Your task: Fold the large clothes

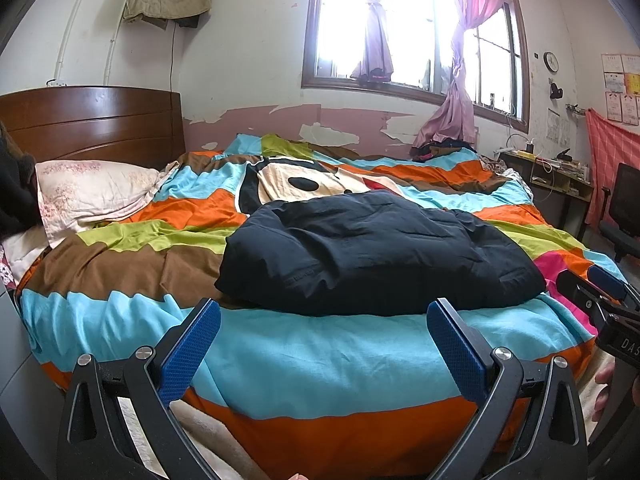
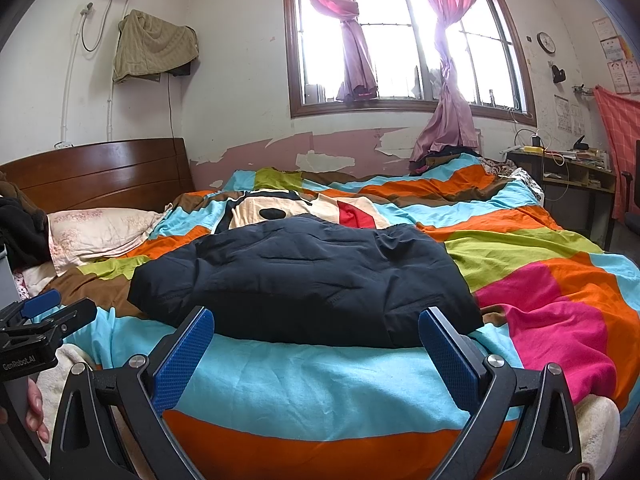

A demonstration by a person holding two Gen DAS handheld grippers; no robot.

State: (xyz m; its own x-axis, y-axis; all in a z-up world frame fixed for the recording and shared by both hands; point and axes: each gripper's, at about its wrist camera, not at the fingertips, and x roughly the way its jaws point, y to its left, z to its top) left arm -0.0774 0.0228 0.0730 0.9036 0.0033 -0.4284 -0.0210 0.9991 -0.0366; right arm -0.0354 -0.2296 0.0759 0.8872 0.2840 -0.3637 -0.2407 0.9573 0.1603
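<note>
A dark navy padded garment [image 1: 372,252] lies folded in a thick bundle on the striped bed cover [image 1: 320,360], near the bed's front edge. It also shows in the right wrist view [image 2: 304,280]. My left gripper [image 1: 324,316] is open and empty, just short of the garment's near edge. My right gripper [image 2: 316,324] is open and empty, also just in front of the garment's near edge. The right gripper shows at the right edge of the left wrist view [image 1: 600,292], and the left gripper at the left edge of the right wrist view [image 2: 44,312].
A pink floral pillow [image 1: 92,196] lies by the wooden headboard [image 1: 92,120] at the left. A cluttered desk [image 1: 556,176] and a black chair [image 1: 624,216] stand at the right. A window with pink curtains [image 1: 408,28] is behind the bed.
</note>
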